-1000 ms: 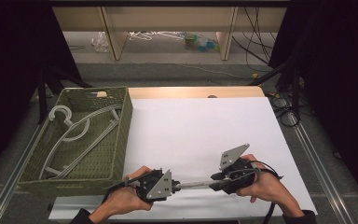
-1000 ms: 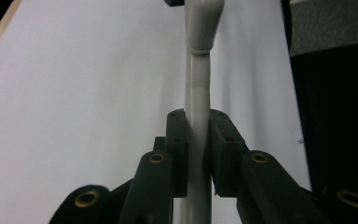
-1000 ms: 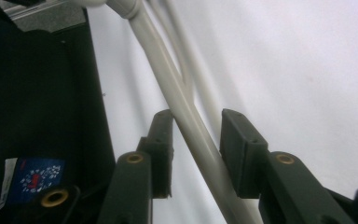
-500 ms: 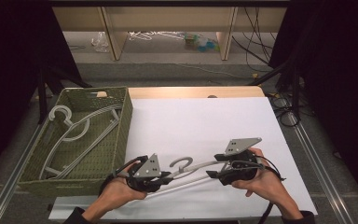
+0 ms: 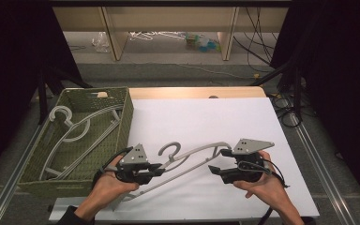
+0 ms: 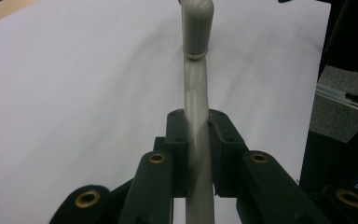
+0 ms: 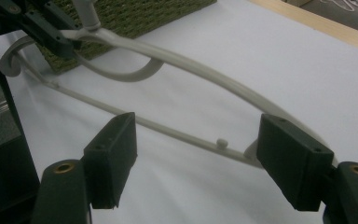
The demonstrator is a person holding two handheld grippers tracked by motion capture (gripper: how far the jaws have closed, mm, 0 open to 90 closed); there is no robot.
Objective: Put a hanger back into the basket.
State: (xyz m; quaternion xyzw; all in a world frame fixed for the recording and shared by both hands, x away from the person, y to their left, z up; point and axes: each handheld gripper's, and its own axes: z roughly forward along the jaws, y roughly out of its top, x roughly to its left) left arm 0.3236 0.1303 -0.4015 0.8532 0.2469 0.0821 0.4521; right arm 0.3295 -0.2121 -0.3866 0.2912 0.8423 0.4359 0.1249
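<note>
- White table (image 5: 206, 117) fills the frame's centre, green basket (image 5: 126, 112) at left.
- Left gripper (image 5: 155, 169) is clamped on the grey hanger (image 5: 194, 151).
- Right gripper (image 5: 217, 161), its jaws just opened, stands apart around the hanger's end.

We've got a grey hanger (image 5: 194, 157) here that looks like smooth plastic with a slight sheen, same as the ones lying in the basket (image 5: 122, 122). That basket's a woven olive-green weave, rough and matt. We see the table (image 5: 206, 117) covered in a plain white sheet, matt, paper-like, with a light wood edge at the far side. Our left gripper (image 6: 196, 140) and right gripper (image 7: 200, 158) have matt black plastic jaws with small brass-looking eyelets, plus flat grey metal-looking plates on top.
</note>
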